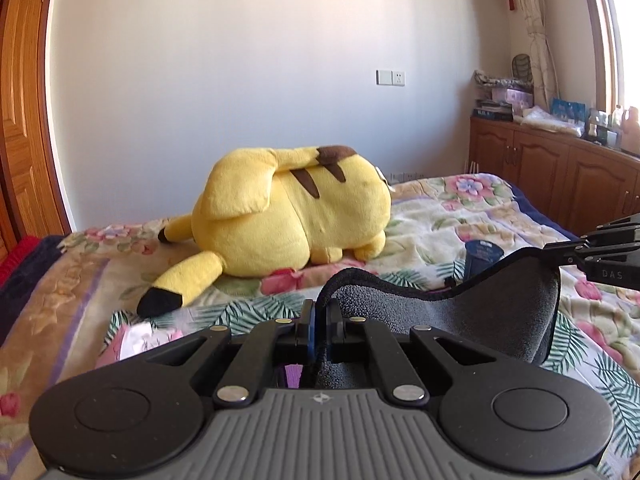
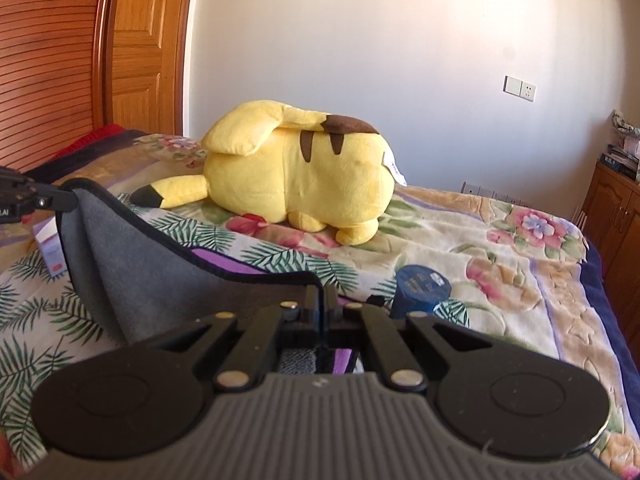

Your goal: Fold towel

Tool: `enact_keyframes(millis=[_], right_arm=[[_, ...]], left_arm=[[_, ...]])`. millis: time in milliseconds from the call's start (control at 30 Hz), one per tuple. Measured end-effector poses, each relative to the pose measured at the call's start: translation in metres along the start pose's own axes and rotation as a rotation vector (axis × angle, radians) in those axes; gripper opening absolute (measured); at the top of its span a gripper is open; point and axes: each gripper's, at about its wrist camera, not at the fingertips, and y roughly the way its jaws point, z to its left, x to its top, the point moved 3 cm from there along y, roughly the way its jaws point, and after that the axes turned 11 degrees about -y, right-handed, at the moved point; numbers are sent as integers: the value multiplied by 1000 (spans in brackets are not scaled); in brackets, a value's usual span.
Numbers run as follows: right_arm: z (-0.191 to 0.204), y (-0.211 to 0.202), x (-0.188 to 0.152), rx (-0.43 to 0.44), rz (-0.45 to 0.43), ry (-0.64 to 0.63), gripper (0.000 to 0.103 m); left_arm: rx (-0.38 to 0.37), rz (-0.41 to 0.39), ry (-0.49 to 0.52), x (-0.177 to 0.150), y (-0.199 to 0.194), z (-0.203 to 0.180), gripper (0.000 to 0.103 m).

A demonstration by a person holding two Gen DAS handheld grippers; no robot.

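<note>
Each tool (image 1: 319,316) is black, with silver rivets and a ribbed grey base.

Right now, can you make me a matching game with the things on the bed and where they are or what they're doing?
Things:
1. grey towel
2. yellow plush toy
3. dark blue cup
4. left hand-held gripper

Places or states:
A. lying on the floral blanket near the wall
B. shut on a towel edge
C. held up by both grippers, sagging between them
D. on the blanket just beyond the towel

Pairs: 1-C, 2-A, 3-D, 4-B
</note>
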Motion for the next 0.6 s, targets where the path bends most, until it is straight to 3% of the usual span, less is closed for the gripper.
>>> enact_keyframes(millis=[600], right_arm=[[-23, 35, 17, -62, -24, -28, 2]], left_arm=[[32, -22, 42, 17, 39, 2, 0]])
